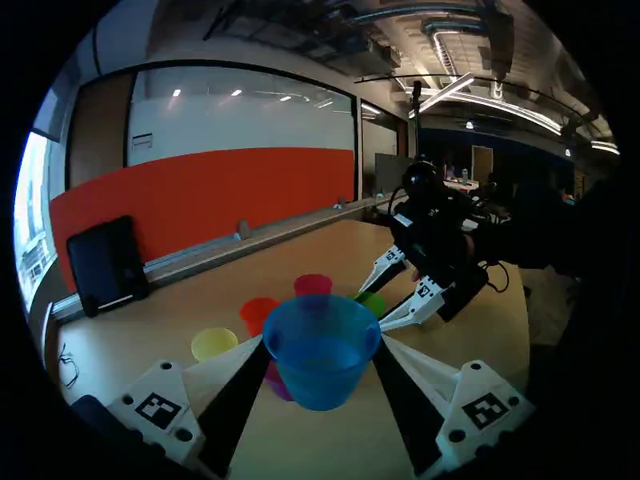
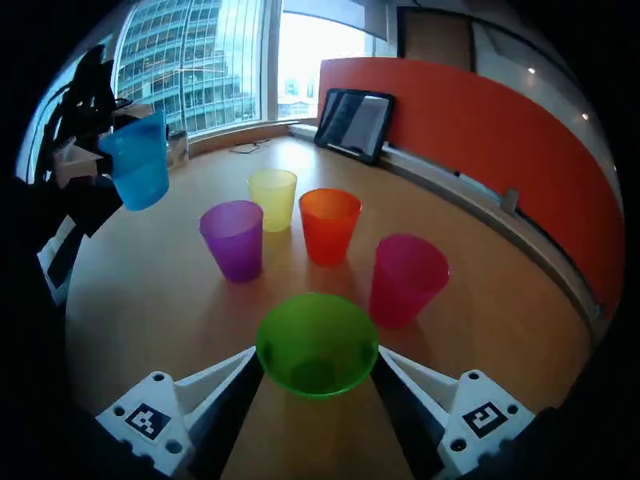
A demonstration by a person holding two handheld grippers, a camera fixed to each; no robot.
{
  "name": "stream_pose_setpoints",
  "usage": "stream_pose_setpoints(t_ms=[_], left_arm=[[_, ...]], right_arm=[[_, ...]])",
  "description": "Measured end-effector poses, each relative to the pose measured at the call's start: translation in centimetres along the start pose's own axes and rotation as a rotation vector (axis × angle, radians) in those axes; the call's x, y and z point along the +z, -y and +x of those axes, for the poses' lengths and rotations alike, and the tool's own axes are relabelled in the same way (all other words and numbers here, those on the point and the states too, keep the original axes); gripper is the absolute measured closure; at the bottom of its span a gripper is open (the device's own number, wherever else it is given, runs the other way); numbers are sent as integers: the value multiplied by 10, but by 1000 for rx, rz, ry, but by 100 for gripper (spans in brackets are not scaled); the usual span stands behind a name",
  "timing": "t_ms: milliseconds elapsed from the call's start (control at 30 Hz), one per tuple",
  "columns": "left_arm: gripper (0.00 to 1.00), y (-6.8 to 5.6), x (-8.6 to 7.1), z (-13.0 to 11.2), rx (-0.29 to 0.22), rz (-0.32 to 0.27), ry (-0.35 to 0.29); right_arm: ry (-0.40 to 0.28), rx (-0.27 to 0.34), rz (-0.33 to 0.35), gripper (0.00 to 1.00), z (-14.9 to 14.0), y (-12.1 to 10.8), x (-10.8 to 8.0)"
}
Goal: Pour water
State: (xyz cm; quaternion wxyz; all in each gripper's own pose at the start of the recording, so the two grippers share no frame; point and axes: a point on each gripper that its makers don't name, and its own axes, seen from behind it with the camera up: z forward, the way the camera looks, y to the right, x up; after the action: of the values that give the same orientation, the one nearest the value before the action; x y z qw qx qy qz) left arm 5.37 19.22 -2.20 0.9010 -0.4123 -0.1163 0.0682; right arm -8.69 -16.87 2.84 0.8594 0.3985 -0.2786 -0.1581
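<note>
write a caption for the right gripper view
Right gripper grips a green cup; purple, yellow, orange, pink cups stand ahead; left gripper holds a blue cup.

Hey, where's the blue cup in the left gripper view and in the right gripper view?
Left gripper view: blue cup low centre, gripped by the left gripper.
Right gripper view: blue cup upper left, lifted above the table, beyond the green cup.
Shared landmark: the dark tablet leaning against the orange wall.
</note>
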Motion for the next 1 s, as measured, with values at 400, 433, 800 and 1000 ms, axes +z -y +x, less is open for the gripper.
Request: stream_pose_setpoints(t_ms=[400,433,800,1000], left_arm=[[14,16,-3,4,-9,35,-20],[14,17,-3,4,-10,37,-22],[14,29,3,12,-29,52,-52],[14,33,6,23,-26,56,-76]], right_arm=[[-105,12,-17,9,32,3,-18],[-115,13,-17,9,35,4,-20],[-253,22,-35,9,83,5,-43],[-333,13,-46,9,112,6,-59]])
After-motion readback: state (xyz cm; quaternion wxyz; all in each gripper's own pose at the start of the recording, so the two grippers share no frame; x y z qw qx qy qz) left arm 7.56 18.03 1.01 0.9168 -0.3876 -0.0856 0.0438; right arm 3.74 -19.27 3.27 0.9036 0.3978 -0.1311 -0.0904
